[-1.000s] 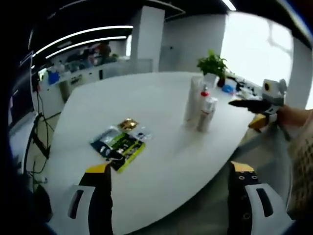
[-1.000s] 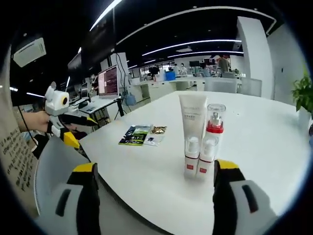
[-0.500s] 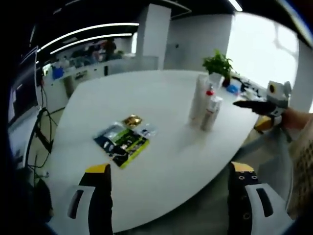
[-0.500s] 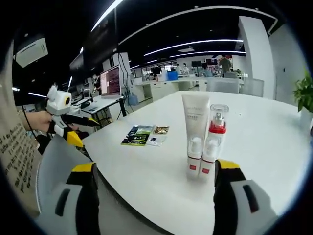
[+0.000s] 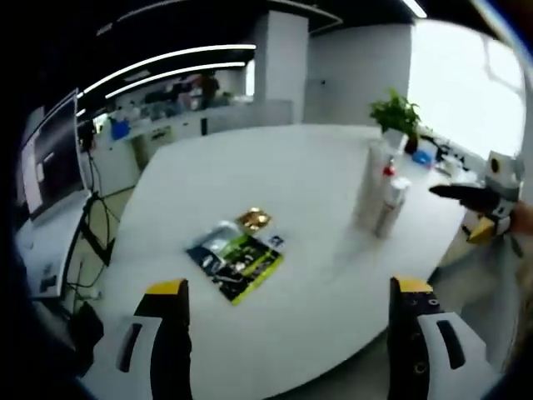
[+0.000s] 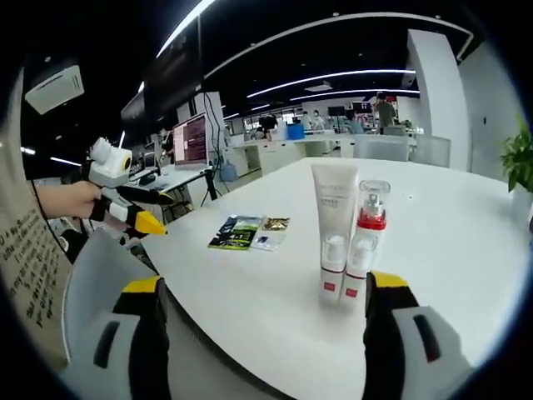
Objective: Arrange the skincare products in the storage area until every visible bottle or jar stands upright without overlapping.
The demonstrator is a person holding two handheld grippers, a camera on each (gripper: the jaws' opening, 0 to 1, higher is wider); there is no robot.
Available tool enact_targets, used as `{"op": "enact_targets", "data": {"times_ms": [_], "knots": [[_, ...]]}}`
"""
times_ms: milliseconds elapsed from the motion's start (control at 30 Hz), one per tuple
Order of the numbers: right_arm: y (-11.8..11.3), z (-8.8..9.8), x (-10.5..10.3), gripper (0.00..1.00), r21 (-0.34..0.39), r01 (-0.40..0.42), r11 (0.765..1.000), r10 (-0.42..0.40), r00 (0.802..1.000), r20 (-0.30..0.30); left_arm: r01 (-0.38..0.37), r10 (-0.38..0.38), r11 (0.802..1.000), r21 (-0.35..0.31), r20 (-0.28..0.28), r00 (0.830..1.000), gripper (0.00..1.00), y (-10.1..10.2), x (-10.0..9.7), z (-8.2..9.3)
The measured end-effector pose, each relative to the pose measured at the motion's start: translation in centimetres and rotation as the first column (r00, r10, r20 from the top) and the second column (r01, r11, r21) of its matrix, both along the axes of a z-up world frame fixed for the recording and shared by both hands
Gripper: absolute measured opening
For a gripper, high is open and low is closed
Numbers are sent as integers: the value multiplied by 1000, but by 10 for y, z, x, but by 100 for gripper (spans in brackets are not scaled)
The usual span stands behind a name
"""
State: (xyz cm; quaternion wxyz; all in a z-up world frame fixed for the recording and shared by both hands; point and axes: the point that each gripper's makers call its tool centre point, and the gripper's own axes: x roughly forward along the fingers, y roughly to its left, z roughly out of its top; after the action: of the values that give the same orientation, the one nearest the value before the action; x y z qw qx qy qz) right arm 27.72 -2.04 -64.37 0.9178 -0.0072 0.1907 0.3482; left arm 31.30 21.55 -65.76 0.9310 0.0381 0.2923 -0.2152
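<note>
A: What is nearest in the right gripper view?

B: The right gripper, jaws wide apart, holding nothing. Just beyond it, on the white table, stand the white tube and the red-collared pump bottle, upright and touching.

A: And the left gripper?

B: The left gripper also has its jaws spread and empty, above the table edge.

A: Farther?

B: Flat sachets lie well apart from the bottles. A potted plant stands at the far side.
</note>
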Motion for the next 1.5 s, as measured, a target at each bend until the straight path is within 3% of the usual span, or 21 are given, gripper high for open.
{"op": "enact_targets", "data": {"times_ms": [233, 633, 833, 967, 1100, 1333, 1500], "knots": [[1, -3, -1, 99, -20, -8, 1000, 8, 1000, -8, -77, 78, 997, 10, -24, 997, 97, 0, 25, -17], [0, -10, 1, 99, -40, -6, 999, 5, 999, -38, -233, 236, 971, 49, -87, 968, 97, 14, 56, -49], [-1, -13, 2, 99, -52, 0, 999, -3, 999, -50, -304, 306, 952, 34, -143, 941, 97, 14, 70, -67], [-2, -15, 2, 98, -52, 6, 999, -9, 998, -61, -333, 339, 941, 67, -167, 926, 97, 16, 84, -79], [-3, -16, 3, 98, -52, 12, 999, -16, 997, -71, -368, 378, 925, 95, -131, 916, 97, 19, 100, -78], [-6, -19, 5, 97, -50, 28, 998, -33, 995, -89, -384, 400, 915, 123, -155, 903, 97, 17, 119, -88], [-7, -22, 5, 97, -56, 33, 998, -39, 994, -103, -436, 456, 890, 137, -210, 865, 97, 25, 125, -104]]}}
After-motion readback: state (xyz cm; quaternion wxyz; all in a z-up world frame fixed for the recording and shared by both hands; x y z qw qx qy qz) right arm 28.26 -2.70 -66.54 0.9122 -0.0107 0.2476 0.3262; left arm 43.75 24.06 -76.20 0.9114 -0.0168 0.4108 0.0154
